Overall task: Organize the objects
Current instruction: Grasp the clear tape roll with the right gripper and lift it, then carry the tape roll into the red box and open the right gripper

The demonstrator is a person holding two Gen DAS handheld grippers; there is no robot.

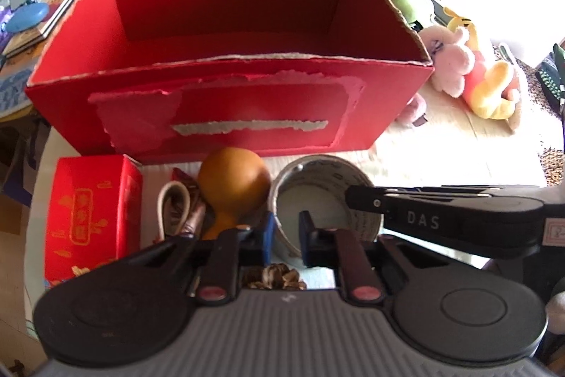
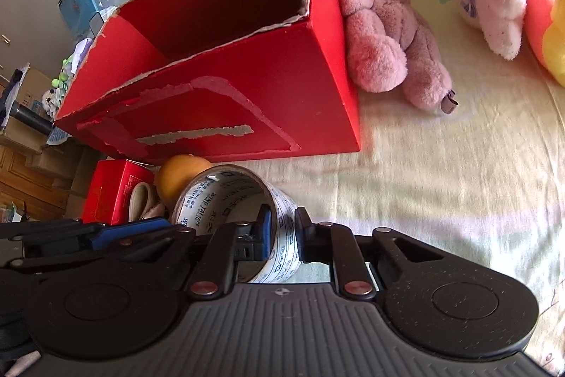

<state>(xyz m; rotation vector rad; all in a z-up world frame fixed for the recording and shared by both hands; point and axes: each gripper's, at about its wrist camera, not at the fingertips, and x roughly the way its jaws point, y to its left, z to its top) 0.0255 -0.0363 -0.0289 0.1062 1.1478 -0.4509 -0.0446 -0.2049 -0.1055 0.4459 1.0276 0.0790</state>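
Both hand-held grippers pinch same tape roll (image 2: 226, 221): left hand-held gripper (image 1: 285, 235) on its left wall, right hand-held gripper (image 2: 282, 235) on its right wall, likely for steady 2-point lift. Roll sits near, just in front of open red box (image 1: 226, 94), probable destination. Gourd (image 1: 231, 186) just left of roll.

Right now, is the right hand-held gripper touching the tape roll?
Touching. In the right wrist view, the right hand-held gripper pinches the tape roll: one finger inside the ring, one outside, pressing its wall.
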